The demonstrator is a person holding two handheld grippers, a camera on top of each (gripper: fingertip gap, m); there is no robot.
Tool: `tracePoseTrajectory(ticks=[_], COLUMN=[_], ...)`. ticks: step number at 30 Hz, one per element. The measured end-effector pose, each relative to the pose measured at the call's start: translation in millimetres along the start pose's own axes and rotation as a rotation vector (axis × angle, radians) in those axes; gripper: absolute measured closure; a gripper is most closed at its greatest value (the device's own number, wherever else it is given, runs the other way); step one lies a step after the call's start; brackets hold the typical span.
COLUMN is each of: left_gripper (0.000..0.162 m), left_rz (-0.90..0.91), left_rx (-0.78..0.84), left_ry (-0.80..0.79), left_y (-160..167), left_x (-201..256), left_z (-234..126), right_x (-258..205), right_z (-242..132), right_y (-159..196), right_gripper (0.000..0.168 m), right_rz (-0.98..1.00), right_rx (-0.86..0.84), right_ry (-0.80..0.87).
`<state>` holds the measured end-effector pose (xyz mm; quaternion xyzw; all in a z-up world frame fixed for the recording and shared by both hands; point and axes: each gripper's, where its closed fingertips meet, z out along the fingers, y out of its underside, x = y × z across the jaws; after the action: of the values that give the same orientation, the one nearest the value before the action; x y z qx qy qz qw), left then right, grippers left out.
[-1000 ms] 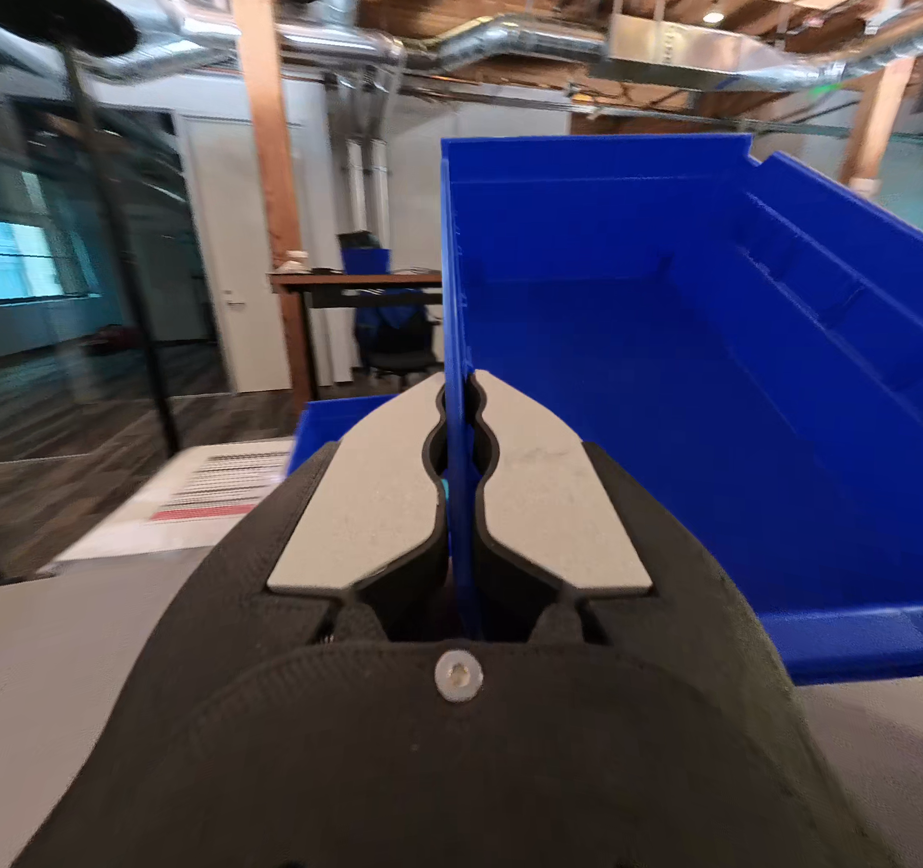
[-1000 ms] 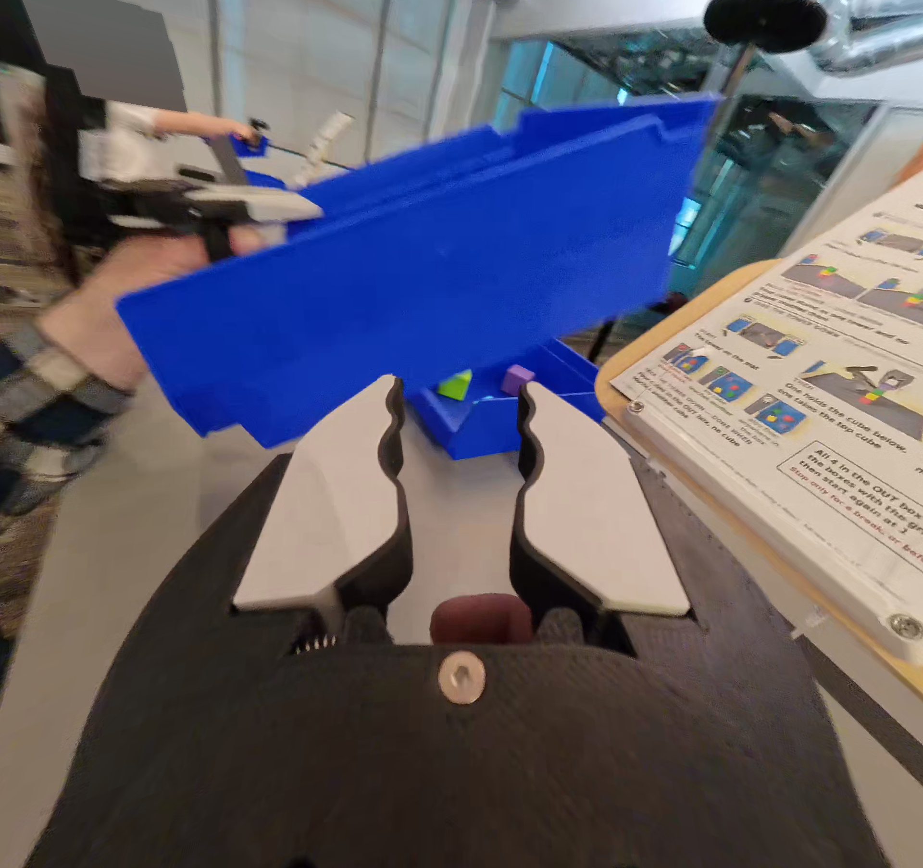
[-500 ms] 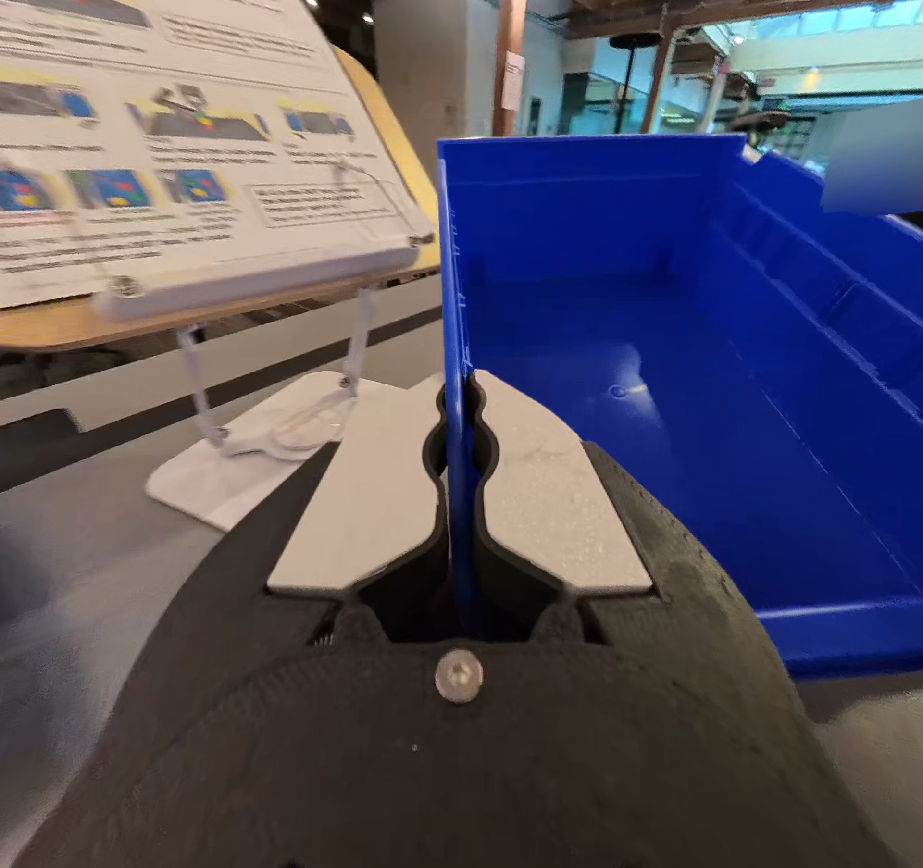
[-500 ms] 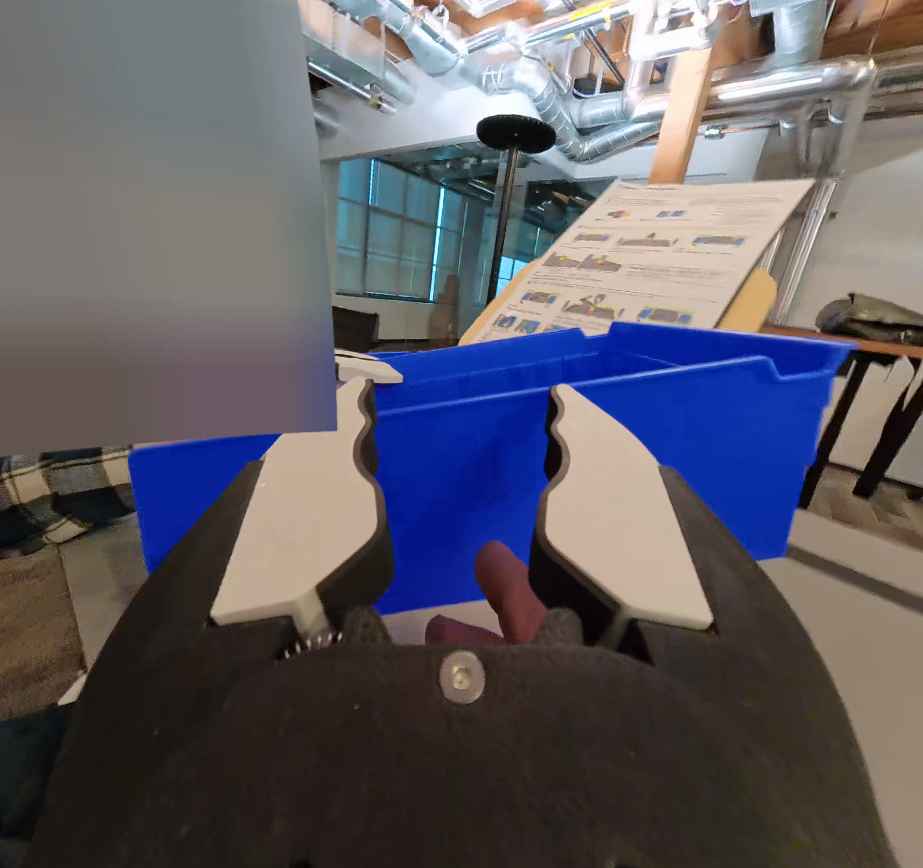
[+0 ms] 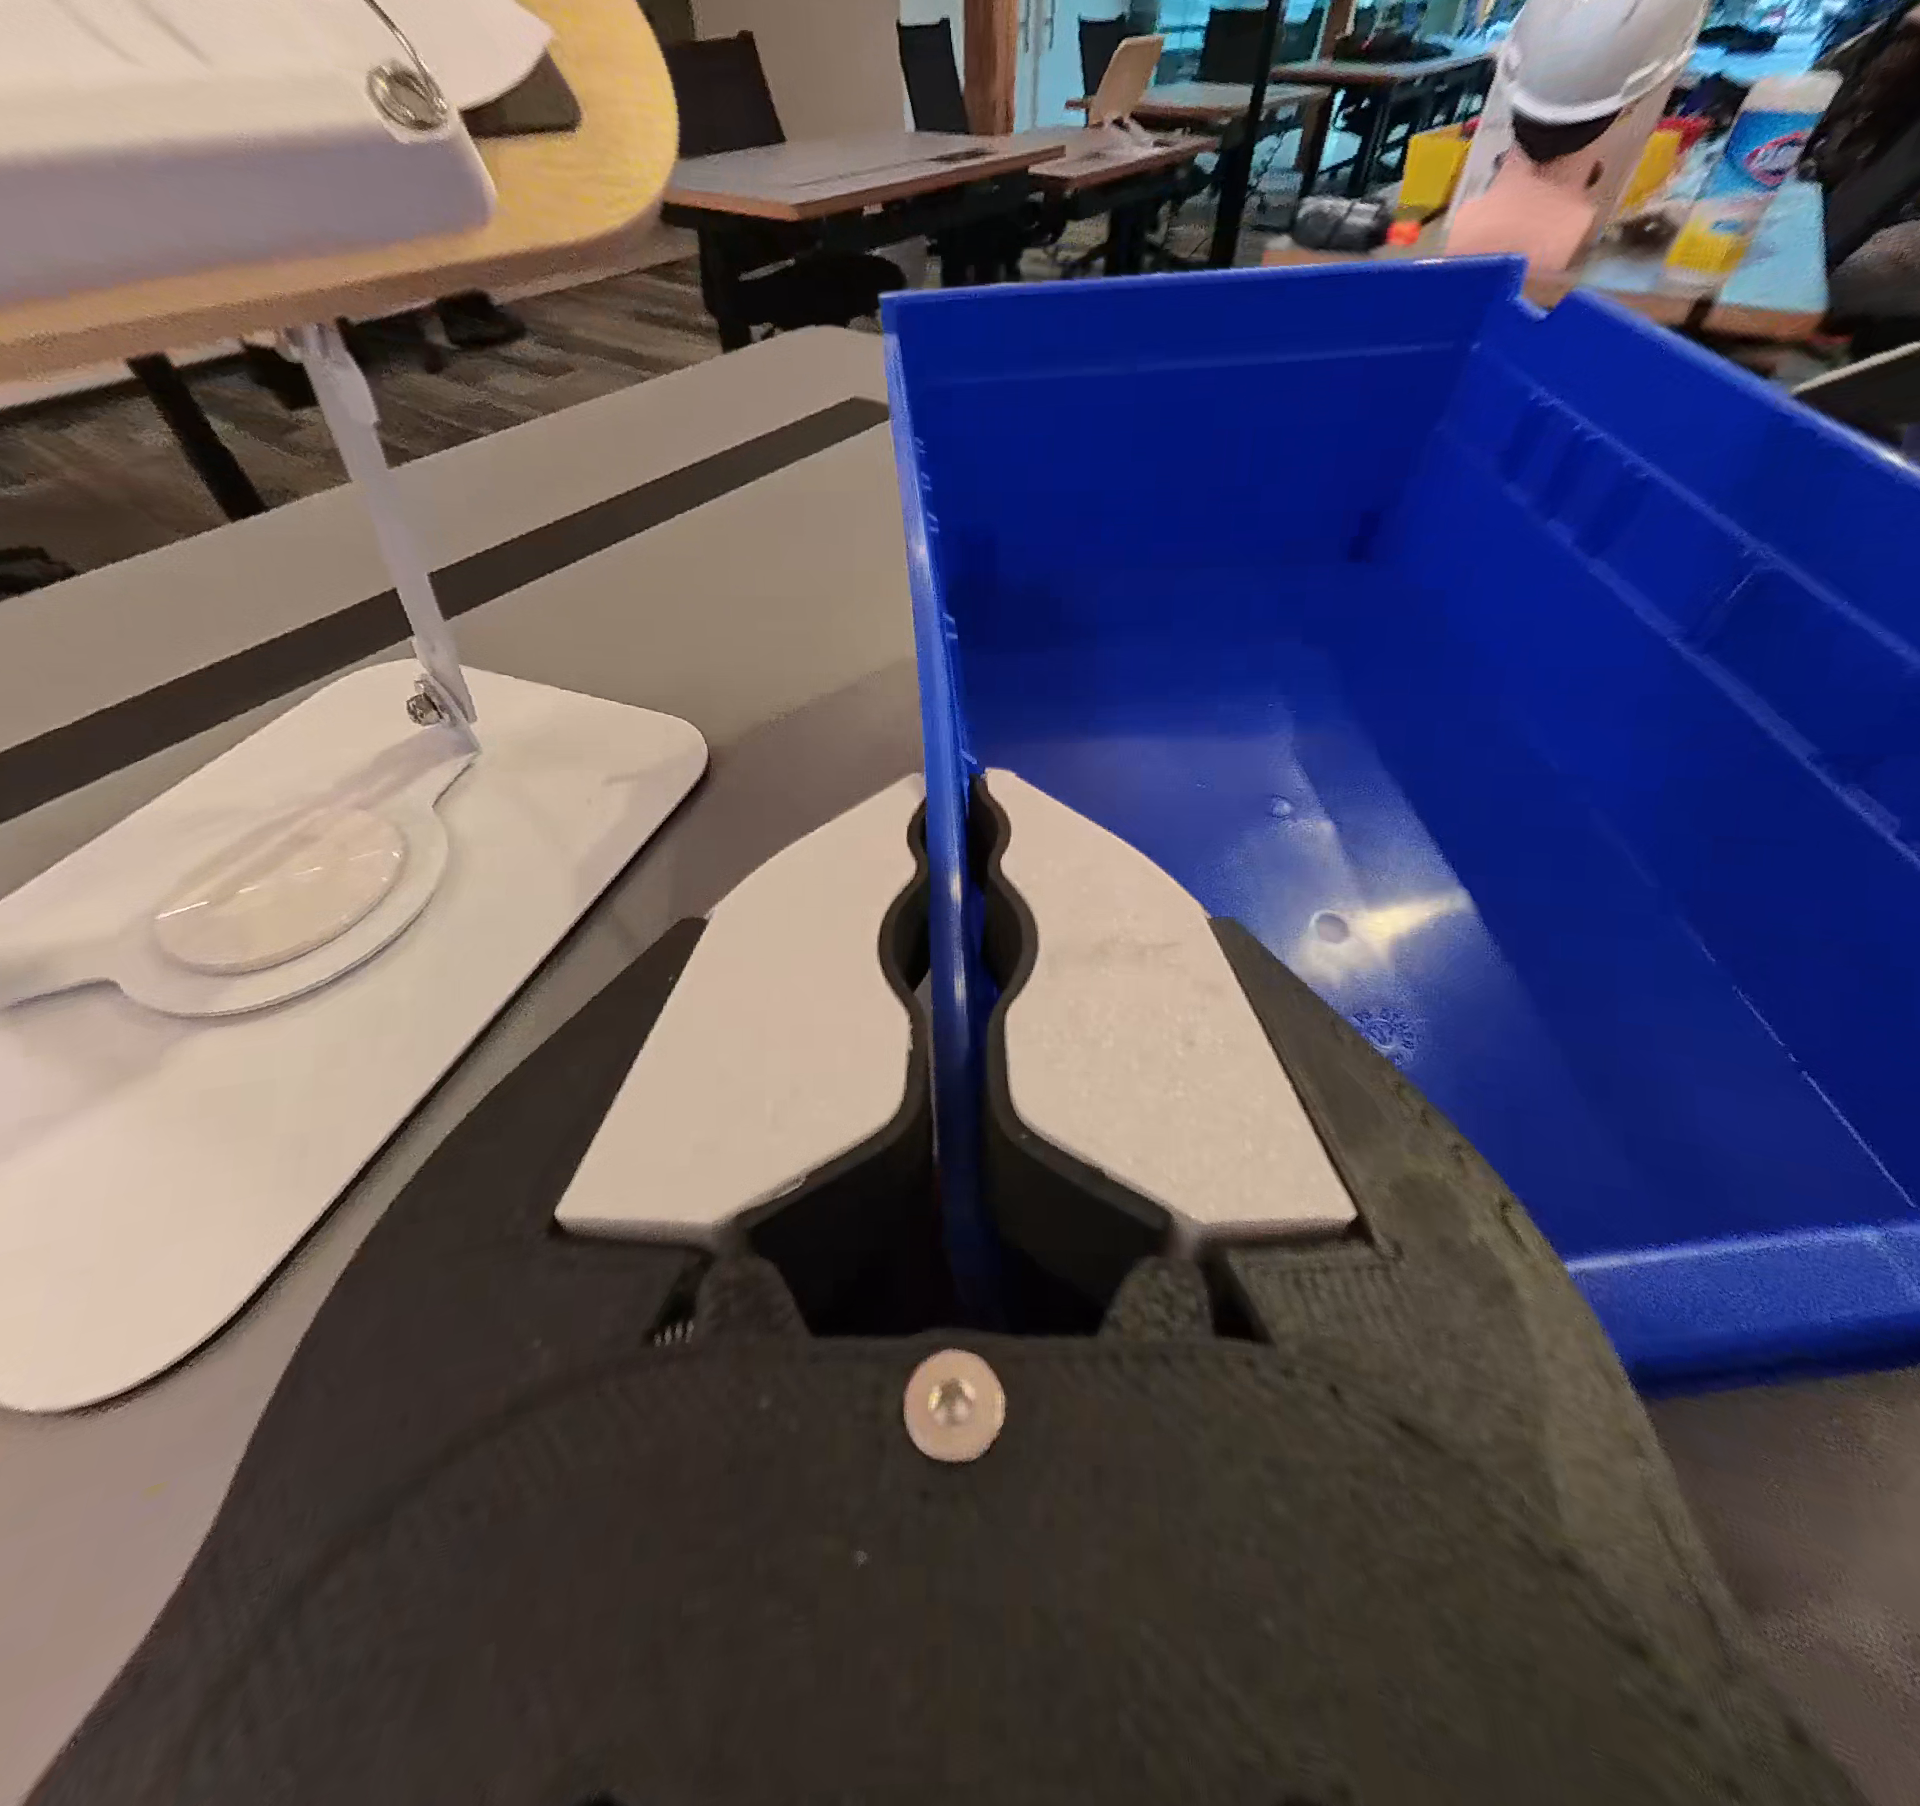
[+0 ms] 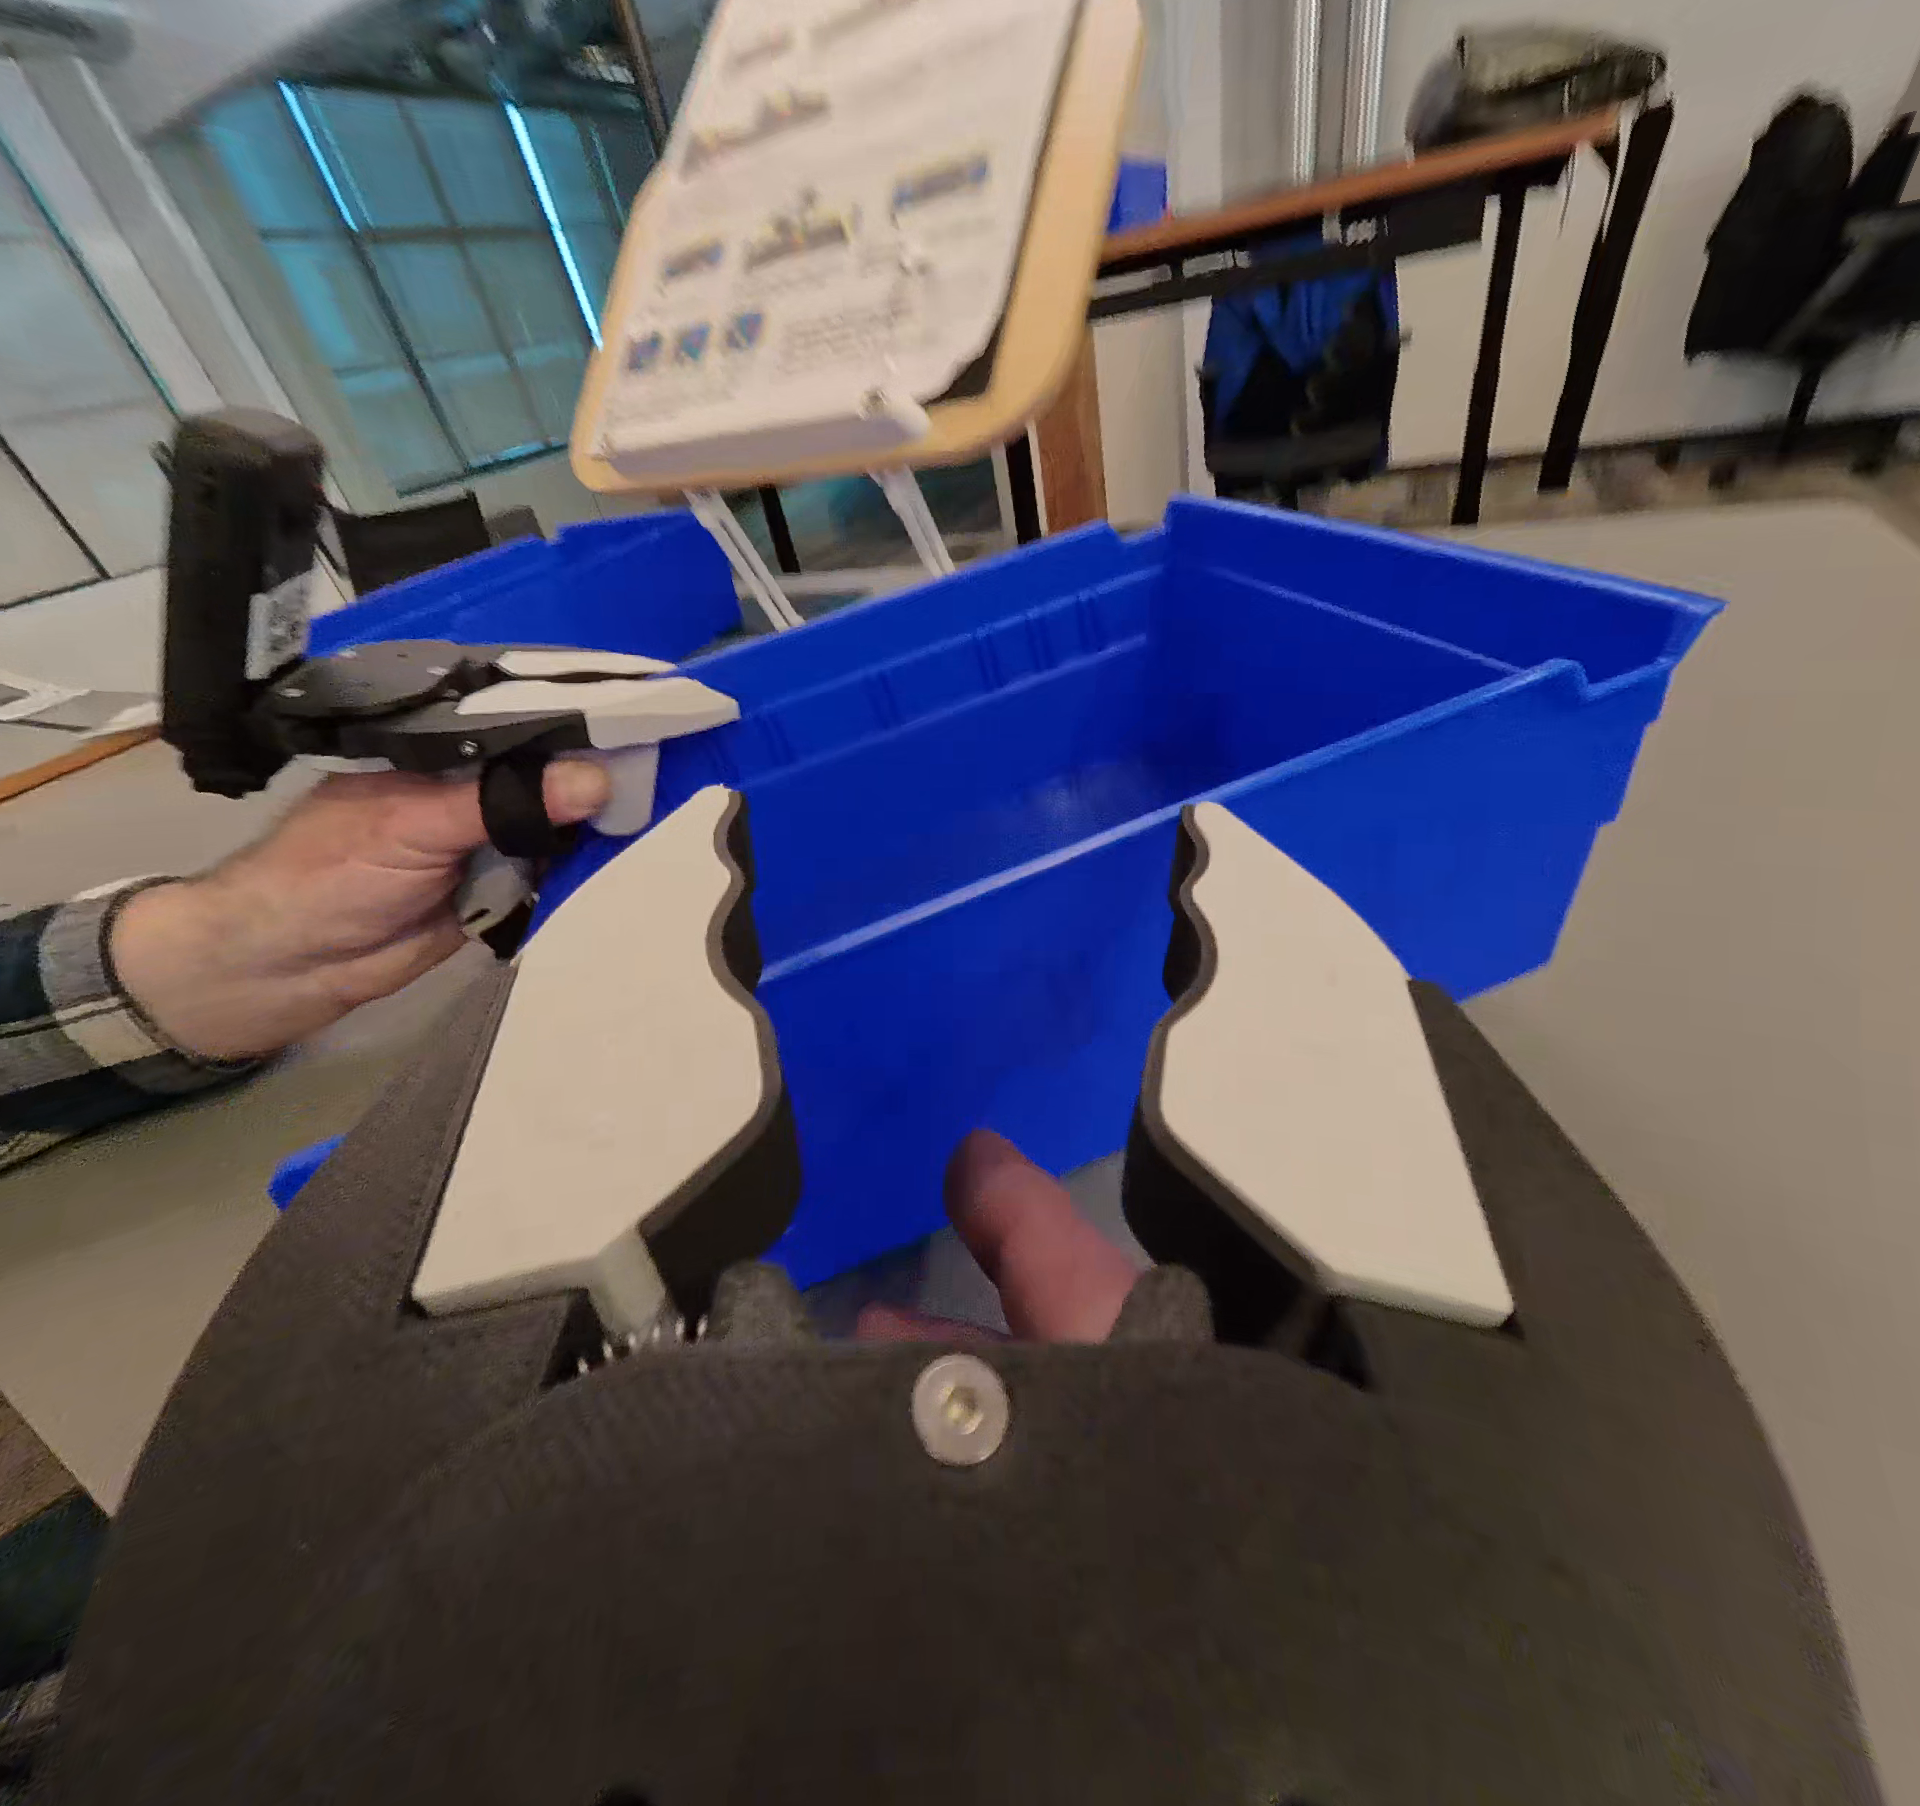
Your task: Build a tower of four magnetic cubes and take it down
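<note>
We see the blue bin (image 5: 1455, 821) ahead of both sets of fingers, no cubes visible in it. Our left gripper (image 5: 954, 800) clamps the bin's wall; our right gripper (image 6: 961, 821) gapes wide just before its side. A white stand base (image 5: 312, 925) sits left of the left fingers.

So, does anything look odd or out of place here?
Yes. The blue bin is empty, no cubes show, and it hangs tilted, pinched by one wall in the left gripper. The right gripper is open before it, holding nothing.
</note>
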<state>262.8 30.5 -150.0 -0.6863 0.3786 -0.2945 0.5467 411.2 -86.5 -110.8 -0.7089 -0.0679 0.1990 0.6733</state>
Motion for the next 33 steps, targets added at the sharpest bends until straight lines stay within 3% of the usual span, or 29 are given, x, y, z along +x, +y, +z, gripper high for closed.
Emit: tracePoseTrajectory(ticks=[6, 9, 14, 19, 24, 26, 33], left_gripper=[0.155, 0.15, 0.141, 0.148, 0.144, 0.136, 0.115], left_rz=[0.012, 0.033, 0.054, 0.052, 0.062, 0.069, 0.037], left_rx=[-0.041, -0.061, -0.081, -0.083, -0.082, -0.091, -0.087], left_ry=[-0.033, -0.001, 0.043, -0.013, -0.002, 0.012, 0.05], left_y=[3.3, 5.9, 12.0, 12.9, 12.3, 11.8, 4.5], left_x=[1.8, 3.6, 4.7, 1.1, 10.5, 15.4, 27.4], left_z=[12.6, 6.4, -13.6, -17.1, -14.4, -10.0, 16.0], right_x=[29.8, 5.7, -55.3, -77.3, -67.8, -51.7, 3.7], right_z=[8.2, -5.3, -27.1, -29.5, -24.5, -23.3, -10.8], right_y=[11.3, 20.5, 38.5, 56.0, 71.5, 68.4, 60.0], right_gripper=[0.103, 0.089, 0.072, 0.06, 0.091, 0.115, 0.123], right_rz=[-0.022, -0.061, -0.142, -0.213, -0.219, -0.225, -0.155], right_rx=[-0.101, -0.167, -0.14, -0.164, -0.24, -0.269, -0.341], right_ry=[0.046, 0.005, 0.009, 0.075, 0.071, 0.094, 0.062])
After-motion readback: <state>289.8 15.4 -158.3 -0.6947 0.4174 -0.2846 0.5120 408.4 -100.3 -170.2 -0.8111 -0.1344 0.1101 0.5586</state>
